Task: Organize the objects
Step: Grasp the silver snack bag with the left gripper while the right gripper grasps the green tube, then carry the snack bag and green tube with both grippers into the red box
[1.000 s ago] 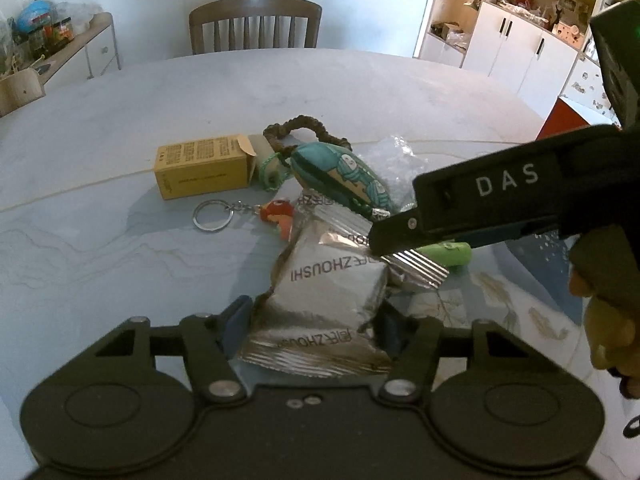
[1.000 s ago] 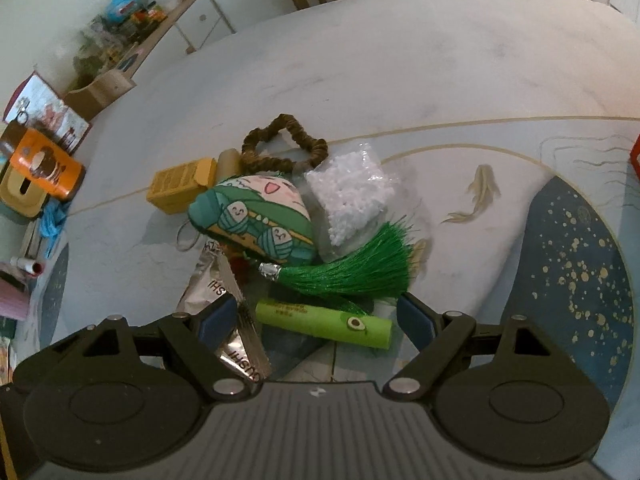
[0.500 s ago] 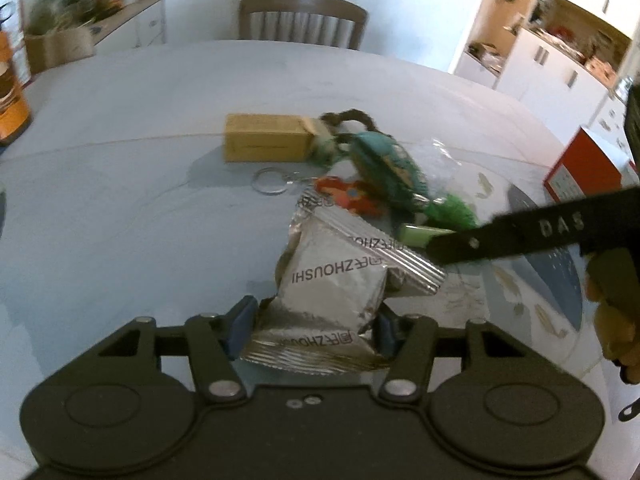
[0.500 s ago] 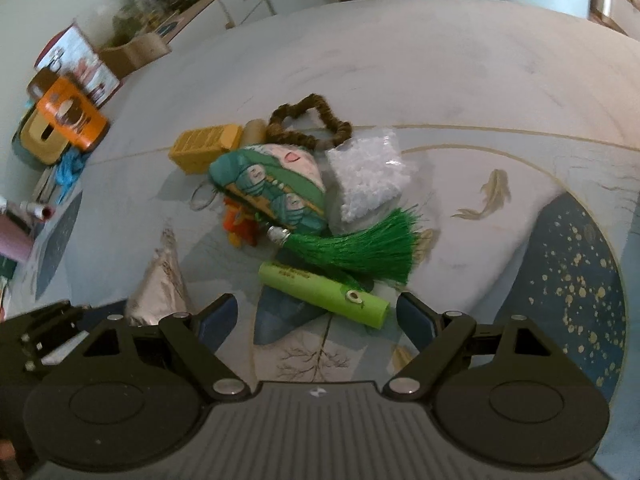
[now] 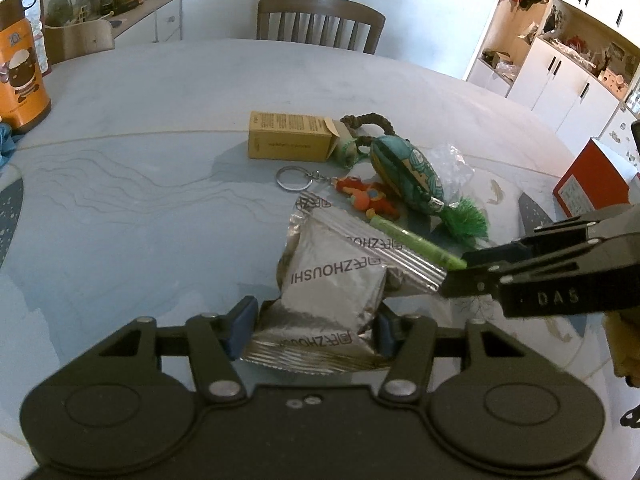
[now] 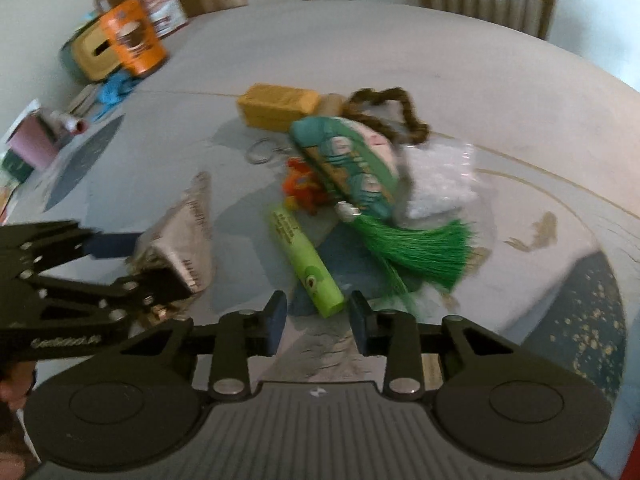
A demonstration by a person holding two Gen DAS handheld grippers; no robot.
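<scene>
Left gripper [image 5: 314, 330] clamps foil packet [image 5: 336, 280]; right gripper [image 6: 316, 316] straddles green tube [image 6: 306, 262] end.

Crinkled silver snack packet [image 5: 332, 280] beside green tube [image 6: 306, 262], tasselled plush [image 6: 348, 168].

**Round table with a pile of small stuff in the middle**

Pale grey table [image 5: 168, 92], printed with fish and dark speckled patches. Sitting on it in a cluster: yellow carton [image 5: 289, 141], brown braided loop [image 5: 366, 120], teal plush charm [image 5: 406, 174] with a green tassel [image 5: 466, 220], orange keychain figure [image 5: 366, 198] on a ring, clear bag of white bits [image 6: 438, 178], light green tube [image 6: 306, 260]. Orange canister [image 5: 20, 84] stands well apart at the left edge
</scene>
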